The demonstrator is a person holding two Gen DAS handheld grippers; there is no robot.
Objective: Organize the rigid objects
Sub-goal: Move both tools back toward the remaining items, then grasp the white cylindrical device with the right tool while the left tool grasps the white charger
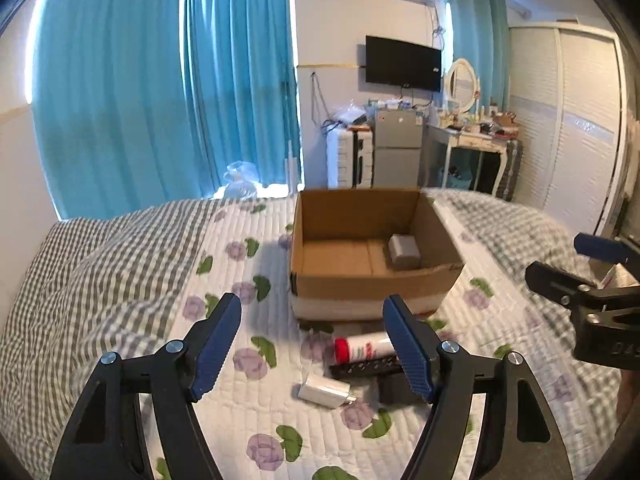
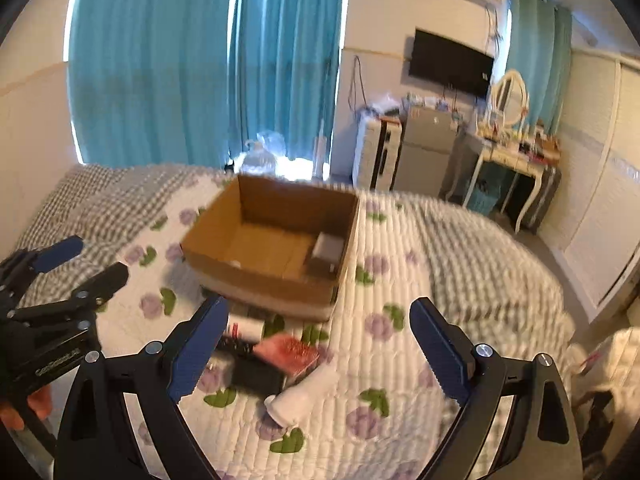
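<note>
Hiding part of a black item [image 1: 394, 390], wide-spread empty fingers [image 1: 408, 356] of left gripper [image 1: 312, 344]; right gripper [image 2: 320, 352] likewise.

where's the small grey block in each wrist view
Left wrist: the grey block sits in the cardboard box's right corner, just above picture centre.
Right wrist: the grey block sits in the box's right corner, at picture centre.
Shared landmark: the wall TV.

Right gripper [image 1: 560, 258] body: partial white marking "DA"; left gripper [image 2: 86, 266] body: white lettering, too blurred to read.
</note>
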